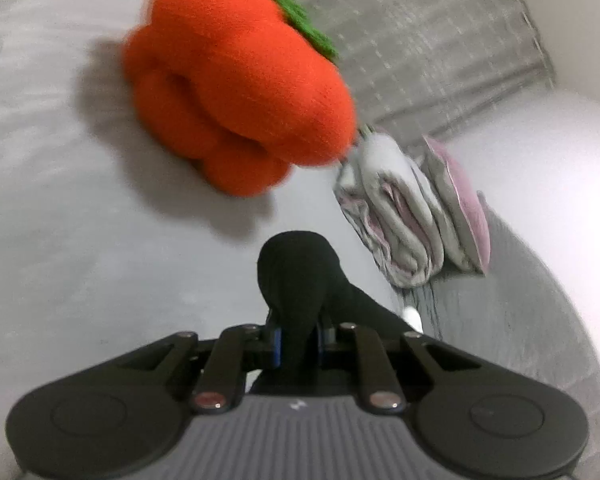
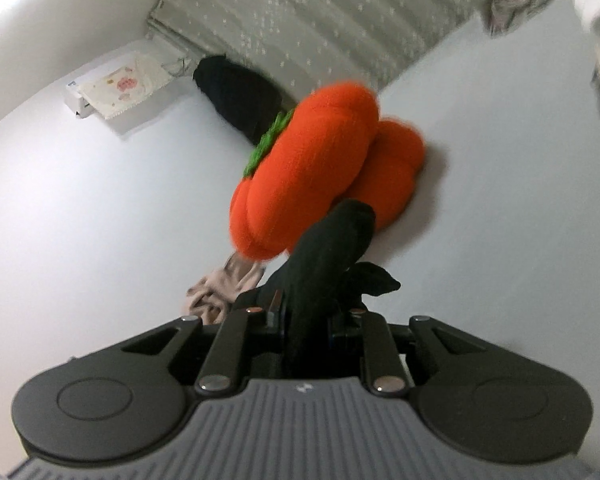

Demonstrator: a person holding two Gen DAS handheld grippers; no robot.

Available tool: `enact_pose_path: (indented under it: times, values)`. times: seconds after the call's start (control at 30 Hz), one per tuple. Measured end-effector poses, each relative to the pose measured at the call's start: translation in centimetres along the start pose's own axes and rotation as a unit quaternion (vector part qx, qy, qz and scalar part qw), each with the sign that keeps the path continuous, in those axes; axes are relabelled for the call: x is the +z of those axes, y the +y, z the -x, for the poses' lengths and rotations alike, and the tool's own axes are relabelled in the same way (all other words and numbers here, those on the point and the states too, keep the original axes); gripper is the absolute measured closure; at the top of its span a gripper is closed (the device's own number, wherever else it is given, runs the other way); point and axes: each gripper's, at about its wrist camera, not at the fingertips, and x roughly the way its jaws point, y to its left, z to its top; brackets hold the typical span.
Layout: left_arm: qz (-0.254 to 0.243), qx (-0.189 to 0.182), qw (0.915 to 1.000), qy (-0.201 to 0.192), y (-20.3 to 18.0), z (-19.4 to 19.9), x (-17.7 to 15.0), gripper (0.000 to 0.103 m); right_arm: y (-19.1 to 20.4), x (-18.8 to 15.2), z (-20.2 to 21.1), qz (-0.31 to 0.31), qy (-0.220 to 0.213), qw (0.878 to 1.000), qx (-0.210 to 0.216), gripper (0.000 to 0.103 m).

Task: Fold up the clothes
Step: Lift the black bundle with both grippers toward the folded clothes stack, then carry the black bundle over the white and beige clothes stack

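Note:
A black garment (image 1: 296, 280) bulges up between the fingers of my left gripper (image 1: 298, 340), which is shut on it above the grey bed sheet (image 1: 80, 240). In the right wrist view my right gripper (image 2: 306, 320) is likewise shut on black cloth (image 2: 328, 256), a bunched fold that rises in front of the camera with a loose corner sticking out to the right. Both grippers hold the cloth lifted off the bed. Whether the two hold the same garment cannot be told.
An orange pumpkin-shaped plush pillow (image 1: 236, 88) (image 2: 312, 176) lies on the bed ahead. Folded white and pink bedding (image 1: 412, 208) sits at the right. A second black garment (image 2: 240, 96), a beige cloth (image 2: 216, 292) and a white wall unit (image 2: 112, 88) show in the right wrist view.

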Motion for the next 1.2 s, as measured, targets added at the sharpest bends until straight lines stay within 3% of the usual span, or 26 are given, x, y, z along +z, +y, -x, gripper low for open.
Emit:
enact_pose_path:
  times: [0.3, 0.6, 0.87, 1.07, 1.2]
  values:
    - [-0.098, -0.043, 0.9935, 0.039, -11.6, -11.6, -1.9, 0.089, -4.8, 6.3, 4.9, 0.008, -0.115, 0.993, -0.024, 0.083]
    - [-0.199, -0.103, 0.9726, 0.063, -21.9, -22.1, -3.0, 0.089, -9.5, 12.5, 8.2, 0.049, -0.244, 0.967, -0.057, 0.083]
    - [-0.232, -0.141, 0.9575, 0.096, -25.5, -30.4, -4.2, 0.089, -15.2, 14.8, 9.0, 0.058, -0.319, 0.943, -0.080, 0.083]
    - [-0.246, -0.170, 0.9443, 0.137, -27.8, -35.2, -5.4, 0.088, -18.8, 15.6, 11.2, 0.037, -0.361, 0.929, -0.072, 0.083]
    - [-0.248, -0.165, 0.9422, 0.154, -27.6, -38.0, -5.8, 0.088, -20.4, 16.0, 12.4, 0.017, -0.374, 0.924, -0.076, 0.083]
